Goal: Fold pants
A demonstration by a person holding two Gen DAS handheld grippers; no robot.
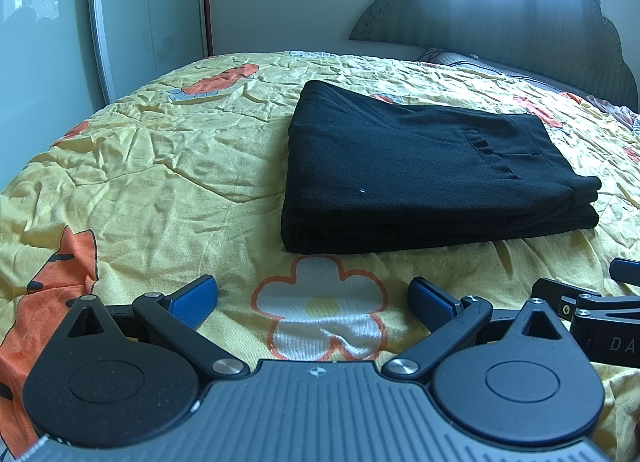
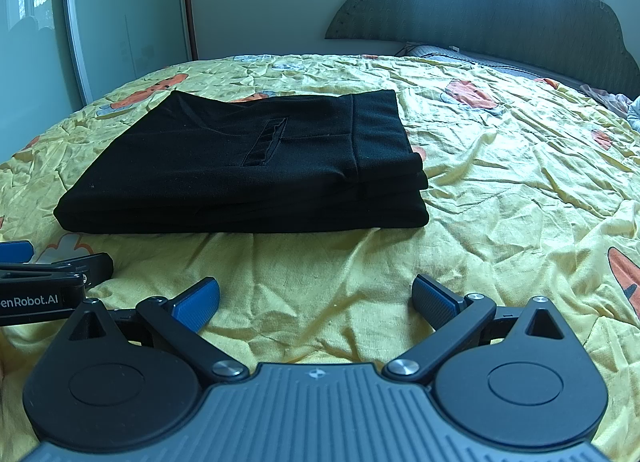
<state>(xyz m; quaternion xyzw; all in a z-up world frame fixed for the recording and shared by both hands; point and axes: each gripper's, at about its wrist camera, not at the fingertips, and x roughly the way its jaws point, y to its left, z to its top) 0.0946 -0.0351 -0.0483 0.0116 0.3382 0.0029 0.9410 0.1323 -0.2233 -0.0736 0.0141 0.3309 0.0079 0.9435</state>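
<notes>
Pants (image 1: 424,174) look pretty much done, honestly. Nearest to you, your left hand-held gripper (image 1: 313,299) has its blue pads spread wide with nothing between them, hovering over the flower print on the yellow bedspread (image 1: 160,166). Same story for your right hand-held gripper (image 2: 316,299): splayed apart, empty, just beside the left one at its 9 o'clock. Further out, the black pants sit flat on the bed as a compact stacked rectangle, at about 1 o'clock from the left wrist view and 11 o'clock from the right. Layers line up fairly neatly, with the pocket facing up. I'd guess nothing's left except maybe a tidy-up. Headboard (image 2: 500,14) sits beyond at 1 o'clock.
</notes>
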